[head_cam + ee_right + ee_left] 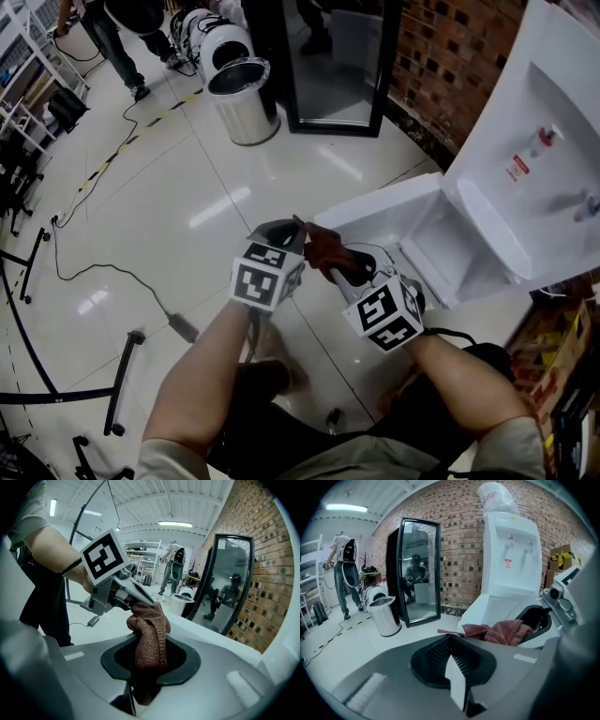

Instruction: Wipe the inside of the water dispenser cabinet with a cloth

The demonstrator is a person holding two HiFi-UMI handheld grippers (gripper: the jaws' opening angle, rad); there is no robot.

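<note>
One limp, light cloth (323,246), in the air at 9 o'clock of the open cabinet (433,239), is pinched at its bunched middle by the right hand-held gripper (150,653) and at a thin corner by the tightly closed left hand-held gripper (450,637); a bunched grip should wipe best.

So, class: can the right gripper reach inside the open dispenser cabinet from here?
Probably yes. The cabinet door stands open, the right gripper holds the cloth just beside the cabinet, and nothing lies between them.
</note>
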